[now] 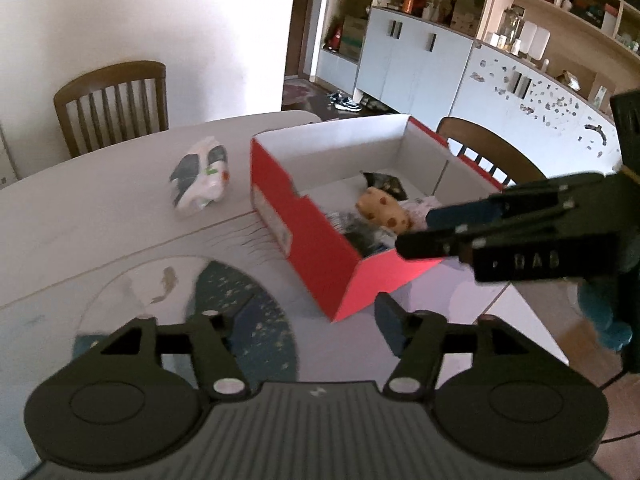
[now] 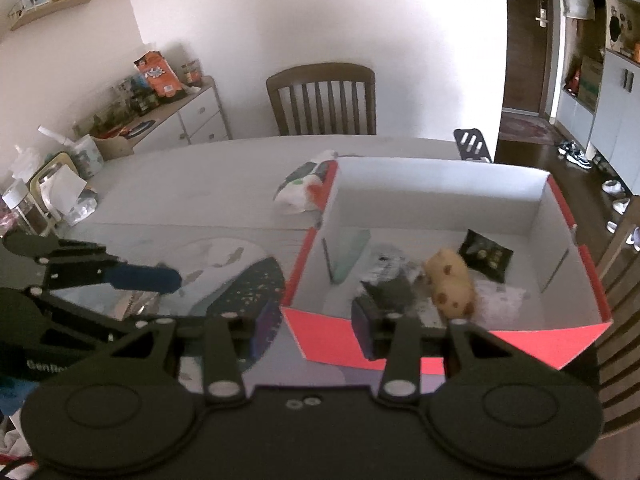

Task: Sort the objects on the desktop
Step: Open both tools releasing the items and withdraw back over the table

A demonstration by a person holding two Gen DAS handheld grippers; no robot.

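A red shoebox [image 1: 320, 256] with a white inside stands on the table; it also shows in the right wrist view [image 2: 440, 184]. Inside lie a tan spotted plush toy [image 1: 384, 210] [image 2: 450, 284], a dark packet [image 2: 486, 256], a grey item [image 2: 390, 268] and other small things. A white and grey crumpled bag [image 1: 200, 178] [image 2: 304, 186] lies on the table left of the box. My left gripper [image 1: 308, 324] is open and empty over a round patterned mat [image 1: 224, 304]. My right gripper [image 2: 312, 328] is open and empty at the box's near edge.
The white table [image 1: 100, 220] has a wooden chair [image 1: 114, 100] behind it and another [image 1: 484, 148] beyond the box. In the right wrist view, jars and bags [image 2: 52, 192] crowd the table's left end, by a cluttered sideboard [image 2: 160, 112].
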